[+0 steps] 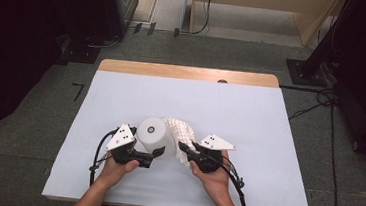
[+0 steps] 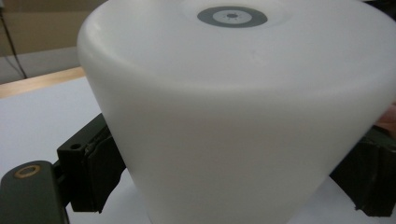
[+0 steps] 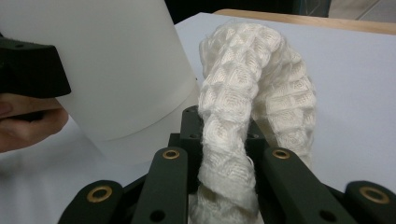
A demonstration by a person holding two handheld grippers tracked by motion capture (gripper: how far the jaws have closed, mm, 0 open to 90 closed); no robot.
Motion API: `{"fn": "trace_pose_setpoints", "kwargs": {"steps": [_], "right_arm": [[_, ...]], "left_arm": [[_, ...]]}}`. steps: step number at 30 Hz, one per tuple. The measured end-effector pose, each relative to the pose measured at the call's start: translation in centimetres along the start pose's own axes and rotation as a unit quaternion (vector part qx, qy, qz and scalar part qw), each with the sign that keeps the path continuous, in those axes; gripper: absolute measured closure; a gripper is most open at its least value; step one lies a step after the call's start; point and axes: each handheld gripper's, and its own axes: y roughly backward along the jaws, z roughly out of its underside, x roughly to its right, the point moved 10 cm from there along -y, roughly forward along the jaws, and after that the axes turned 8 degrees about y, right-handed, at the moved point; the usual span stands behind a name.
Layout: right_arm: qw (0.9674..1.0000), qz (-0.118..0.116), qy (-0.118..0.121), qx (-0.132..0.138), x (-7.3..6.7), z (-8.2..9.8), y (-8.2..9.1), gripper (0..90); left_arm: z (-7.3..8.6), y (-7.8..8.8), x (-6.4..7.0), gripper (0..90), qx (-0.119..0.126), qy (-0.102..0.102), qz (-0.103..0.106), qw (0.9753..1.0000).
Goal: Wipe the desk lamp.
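A white plastic cup (image 1: 154,132) is tipped with its base, marked by a grey ring, facing up. My left gripper (image 1: 152,154) is shut on it; in the left gripper view the black pads (image 2: 95,170) press both sides of the cup (image 2: 233,107). A white waffle-weave cloth (image 1: 180,130) arches beside the cup, touching its right side. My right gripper (image 1: 185,149) is shut on the cloth's near end. In the right gripper view the cloth (image 3: 261,74) rises from between the jaws of that gripper (image 3: 223,140) and curls over, with the cup (image 3: 107,65) at the left.
The white-covered table (image 1: 250,114) has a wooden strip along its far edge (image 1: 188,73). Cables (image 1: 322,100) and a black stand base (image 1: 306,71) lie on the floor to the right. Dark equipment stands at the far left.
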Motion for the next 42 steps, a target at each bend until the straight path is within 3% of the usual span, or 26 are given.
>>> {"fn": "trace_pose_setpoints", "kwargs": {"steps": [6,12,14,17,23,32,36,40,42], "right_arm": [[0.9996,-0.014,0.015,0.019,-1.4,-1.1,0.3,77.5],[0.9981,-0.008,0.019,0.058,-1.3,-3.5,2.1,77.5],[0.9978,-0.007,0.016,0.063,-1.2,-3.8,2.4,77.5],[0.9986,-0.005,0.015,0.05,-1.1,-3.1,2.0,77.6],[0.9998,0.008,0.006,-0.018,-0.7,0.3,-0.3,77.6],[0.9998,0.02,0.005,-0.005,0.4,-0.2,0.4,77.6],[0.9997,0.024,0.004,-0.004,0.7,-0.1,0.5,77.6],[0.9996,0.026,0.004,-0.003,1.0,-0.1,0.5,77.5],[0.9996,0.029,0.002,-0.003,1.2,-0.1,0.7,77.5]], "left_arm": [[1.1,-1.1,0.3,8.3,-0.028,-0.025,-0.018,0.9991],[2.4,-2.4,0.4,8.3,-0.061,-0.04,-0.032,0.9968],[2.4,-2.5,0.5,8.4,-0.061,-0.04,-0.036,0.9967],[1.8,-2.4,0.1,8.3,-0.052,-0.036,-0.052,0.9967],[1.3,-2.4,-0.3,8.3,-0.04,-0.034,-0.063,0.9967],[3.7,-3.9,-1.1,8.3,-0.073,-0.052,-0.085,0.9923],[3.8,-3.8,-1.2,8.1,-0.073,-0.036,-0.08,0.9935],[3.4,-3.6,-0.9,3.8,-0.056,-0.005,-0.094,0.994],[3.2,-3.3,-1.0,3.5,-0.052,0.005,-0.11,0.9925]]}}
